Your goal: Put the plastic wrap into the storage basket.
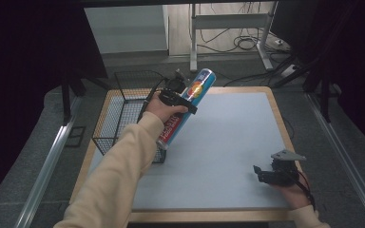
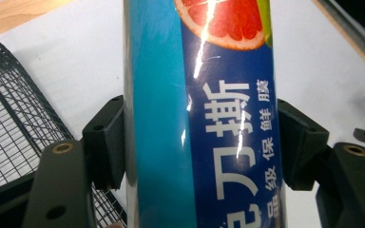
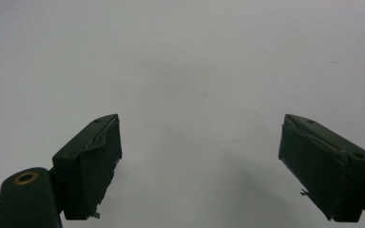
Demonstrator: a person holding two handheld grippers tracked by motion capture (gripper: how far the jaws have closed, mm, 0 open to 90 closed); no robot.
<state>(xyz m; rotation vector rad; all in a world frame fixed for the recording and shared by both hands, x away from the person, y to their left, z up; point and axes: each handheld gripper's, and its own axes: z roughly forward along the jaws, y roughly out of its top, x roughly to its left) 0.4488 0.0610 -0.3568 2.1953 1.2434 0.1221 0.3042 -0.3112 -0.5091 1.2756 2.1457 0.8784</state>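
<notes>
Premises read as a lab or recording booth, not a home. Black curtains (image 1: pixel 24 57) enclose left and right. The wood-edged worktop (image 1: pixel 228 142) carries a plain grey mat. Aluminium rails (image 1: pixel 47 166) run along the grey carpet. At far centre, a metal desk frame (image 1: pixel 230 33) stands over loose cables (image 1: pixel 247 43).

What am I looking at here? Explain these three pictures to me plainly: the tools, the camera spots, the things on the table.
A person sits at a table with a hand-held two-jaw gripper in each hand. The high view looks down from above. The other two pictures come from cameras riding on the grippers. The left gripper is clamped on a blue tube of cling film, lifted and tilted beside a black wire basket. The right gripper rests near the table's right edge, jaws open, holding nothing.
</notes>
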